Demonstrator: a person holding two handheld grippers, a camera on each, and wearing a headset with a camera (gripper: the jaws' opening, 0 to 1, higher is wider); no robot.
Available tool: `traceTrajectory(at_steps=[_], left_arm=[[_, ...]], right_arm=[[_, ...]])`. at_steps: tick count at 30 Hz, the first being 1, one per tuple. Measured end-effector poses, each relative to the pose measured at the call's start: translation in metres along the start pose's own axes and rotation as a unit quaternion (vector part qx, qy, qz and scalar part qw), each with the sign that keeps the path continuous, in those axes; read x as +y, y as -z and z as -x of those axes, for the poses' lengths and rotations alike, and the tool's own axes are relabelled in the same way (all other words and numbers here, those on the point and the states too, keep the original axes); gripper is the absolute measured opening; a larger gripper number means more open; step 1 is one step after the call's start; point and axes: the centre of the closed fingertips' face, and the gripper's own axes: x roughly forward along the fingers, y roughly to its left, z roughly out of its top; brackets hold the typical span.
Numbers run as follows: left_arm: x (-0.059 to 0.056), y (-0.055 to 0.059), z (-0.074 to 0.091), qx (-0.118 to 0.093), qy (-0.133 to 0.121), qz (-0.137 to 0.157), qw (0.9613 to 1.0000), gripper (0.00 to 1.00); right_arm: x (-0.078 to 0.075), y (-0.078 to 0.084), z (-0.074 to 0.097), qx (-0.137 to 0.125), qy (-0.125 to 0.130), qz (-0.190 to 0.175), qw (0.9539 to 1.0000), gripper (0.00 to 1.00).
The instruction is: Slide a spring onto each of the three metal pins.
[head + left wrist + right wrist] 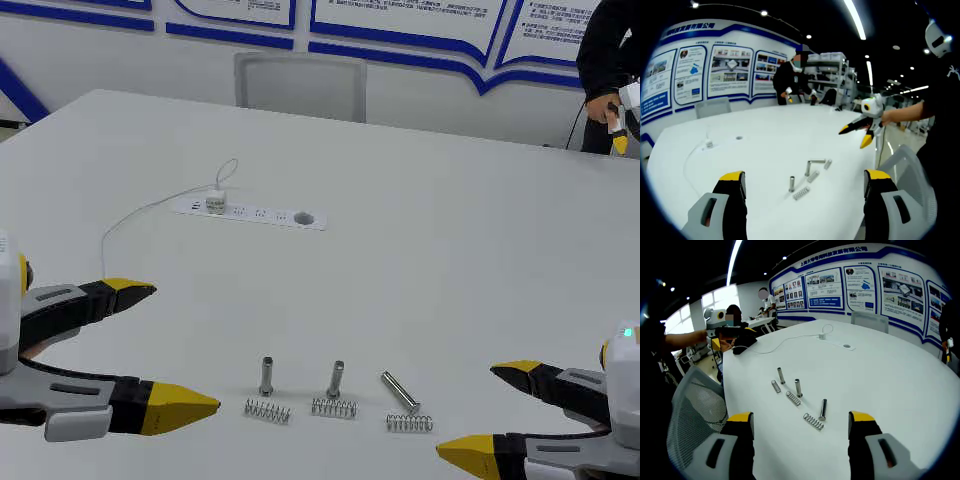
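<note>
**Three pins, three springs, all loose on the table**

Count: short silver metal pins, 3. Small coiled grey wire springs, 3. Grippers with black jaws and yellow tips, 2.

Location: all six parts sit in one row on the white table, near its front edge, between the two grippers.

Pins: left pin and middle pin stand upright, each on a slightly wider base. Right pin lies on its side, at an angle to the row.

Springs: left spring, middle spring and right spring each lie flat and crosswise, just in front of their own pin on the person's side. The coils are even and close. Each spring is off its pin.

Grippers: left gripper hovers left of the row with its jaws spread wide and nothing between them. Right gripper hovers right of the row, likewise wide and empty.

Farther back: a white power strip with a thin white cable, and a grey chair at the far edge.
</note>
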Motion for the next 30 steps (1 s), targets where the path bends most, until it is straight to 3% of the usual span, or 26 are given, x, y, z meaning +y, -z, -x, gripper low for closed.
traceTrajectory(at_steps=[18, 30], left_arm=[[-0.006, 0.006, -0.004, 0.012, 0.004, 0.0, 0.9999, 1.0], [-0.009, 0.018, -0.003, 0.027, 0.003, 0.003, 0.9996, 1.0]], right_arm=[[-0.001, -0.003, 0.002, -0.004, 0.0, -0.003, 1.0, 0.77], [0.002, 0.004, 0.001, -0.001, -0.005, -0.01, 0.9999, 0.77]])
